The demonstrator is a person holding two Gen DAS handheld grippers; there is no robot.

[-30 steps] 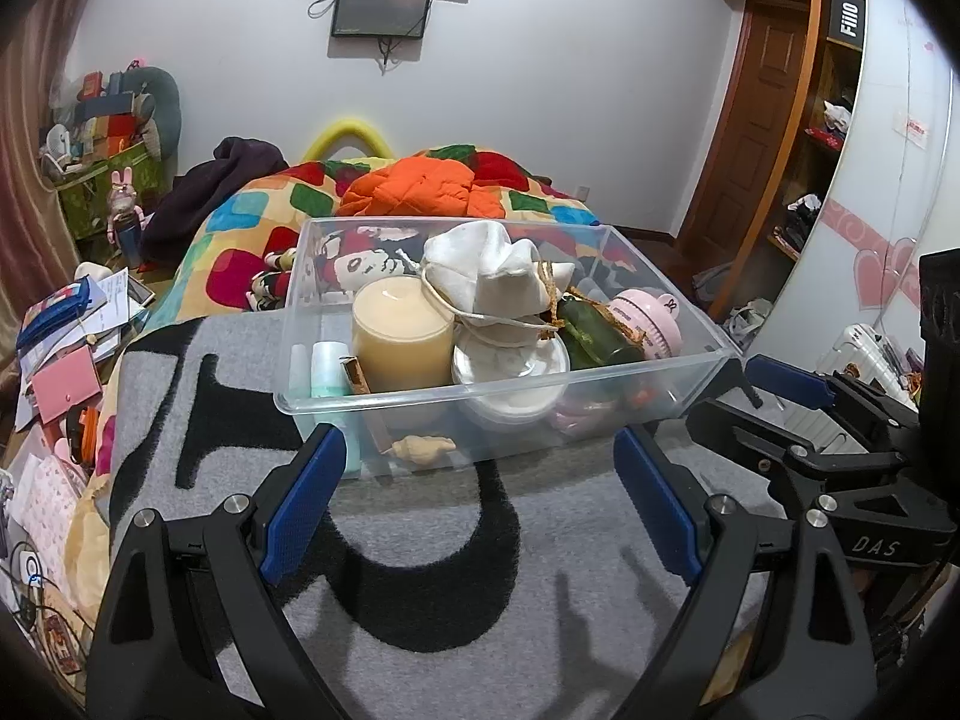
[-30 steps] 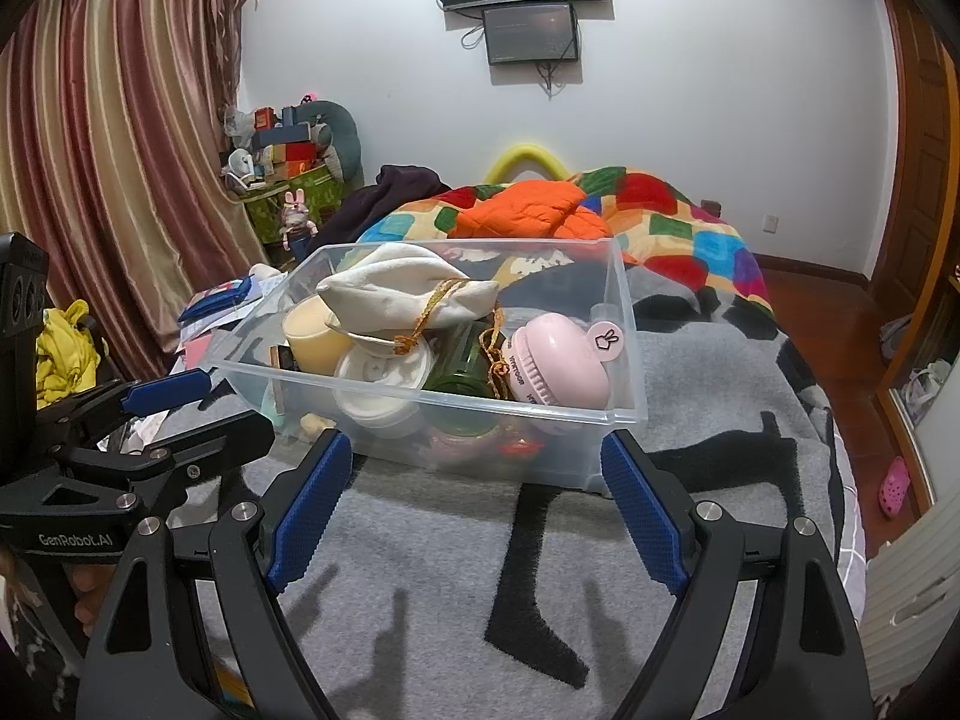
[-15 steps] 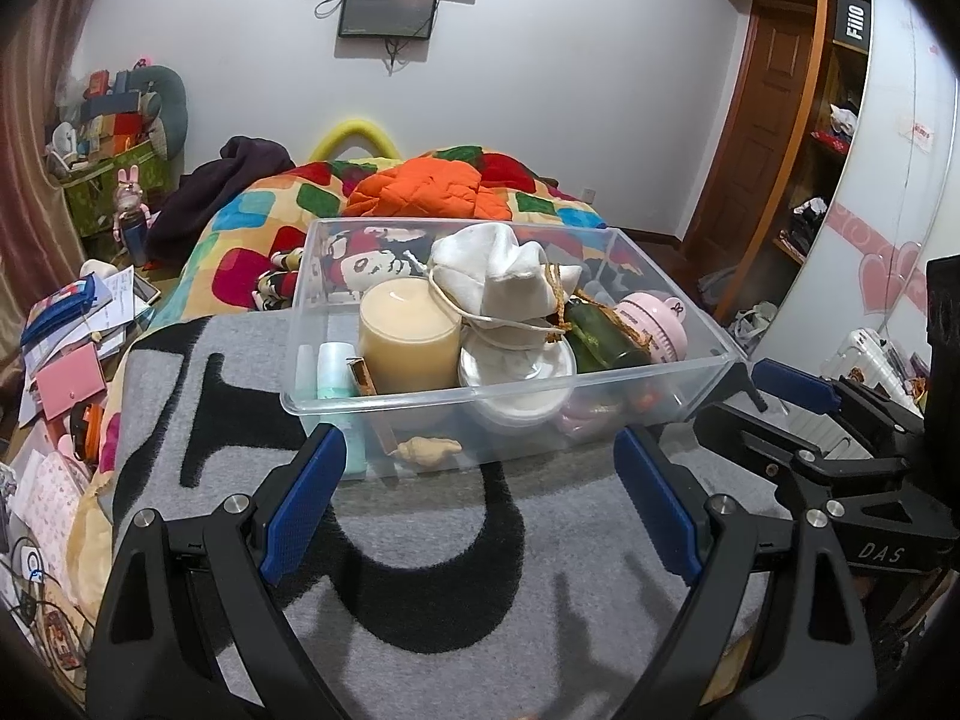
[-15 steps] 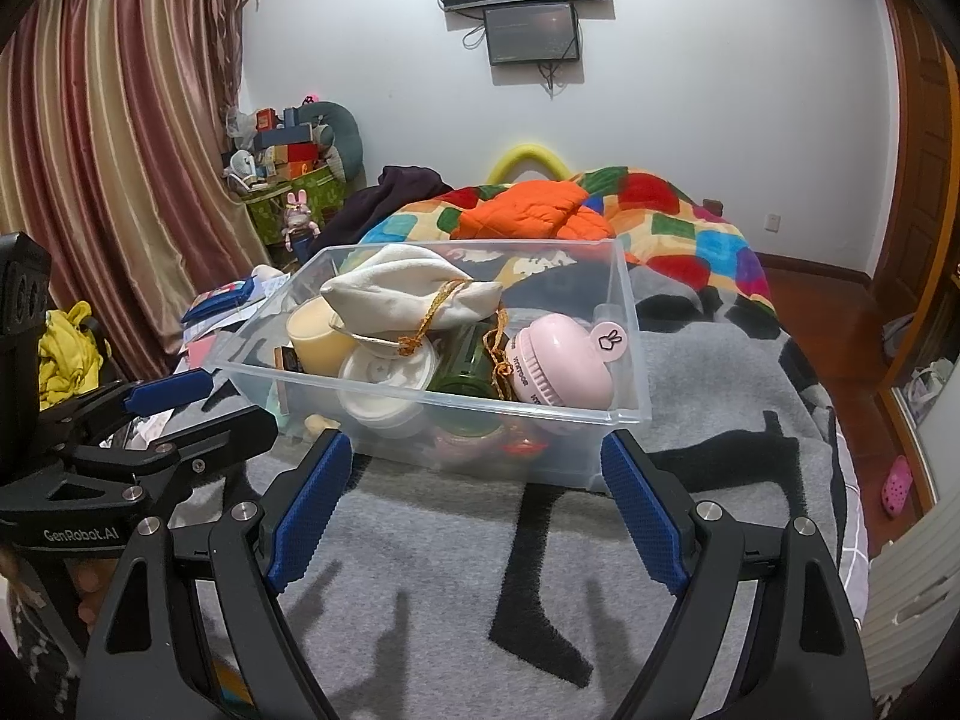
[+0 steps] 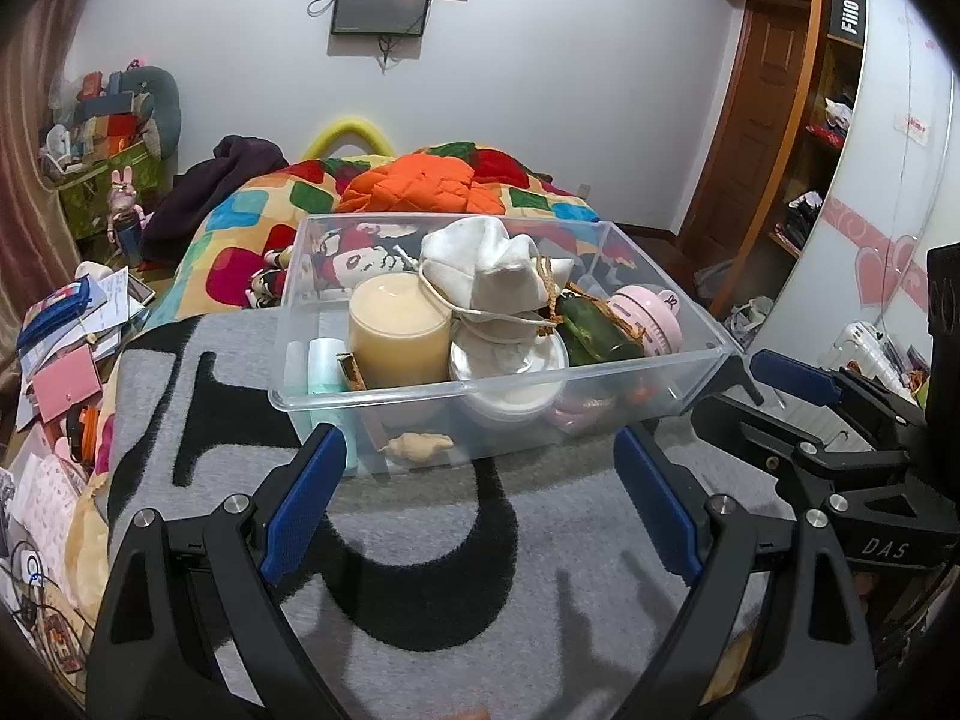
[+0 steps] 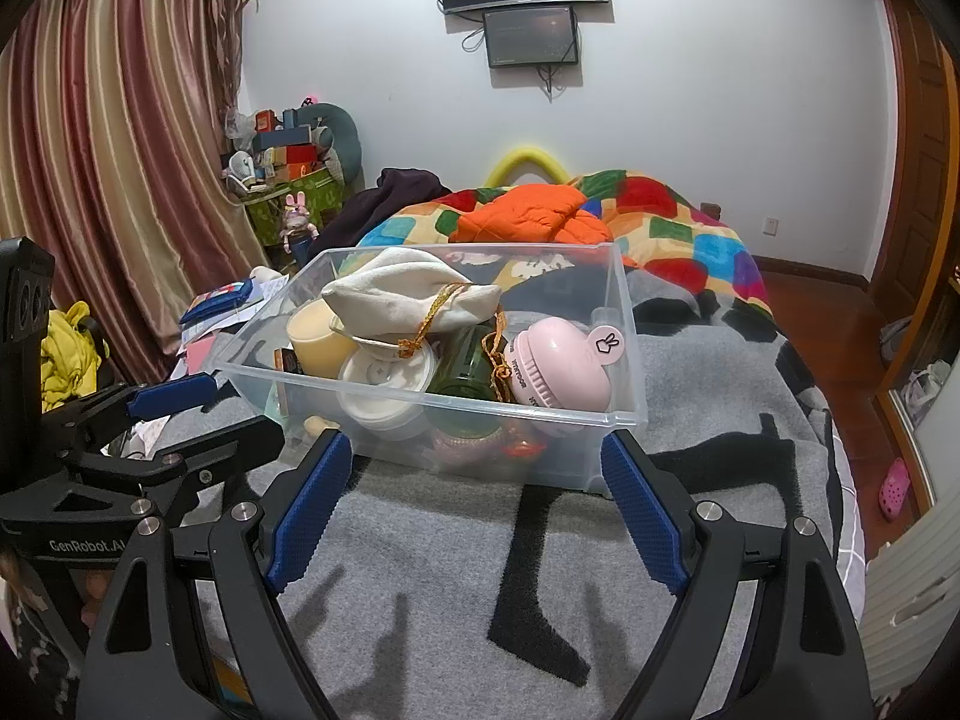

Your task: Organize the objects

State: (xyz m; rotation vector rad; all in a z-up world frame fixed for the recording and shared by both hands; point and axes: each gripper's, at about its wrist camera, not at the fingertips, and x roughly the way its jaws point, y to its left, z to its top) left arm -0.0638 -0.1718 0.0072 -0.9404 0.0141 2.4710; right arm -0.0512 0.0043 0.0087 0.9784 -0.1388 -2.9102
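A clear plastic bin (image 5: 660, 384) stands on a grey and black blanket (image 5: 420, 540) on the bed; it also shows in the right wrist view (image 6: 624, 348). It holds a cream candle (image 5: 396, 330), a white drawstring pouch (image 5: 486, 270), a white round tub (image 5: 510, 372), a green bottle (image 5: 594, 333) and a pink round timer (image 6: 558, 369). My left gripper (image 5: 480, 504) is open and empty, just in front of the bin. My right gripper (image 6: 474, 504) is open and empty, in front of the bin's other long side.
A patchwork quilt (image 6: 690, 240) with an orange jacket (image 6: 528, 216) lies behind the bin. Papers and a pink wallet (image 5: 63, 384) clutter the floor left of the bed. Curtains (image 6: 108, 150) hang at the left; a wardrobe (image 5: 870, 150) stands at the right.
Both grippers have drifted slightly, so the bin sits a little more to the right in each view. Both stay open; nothing was taken or let go.
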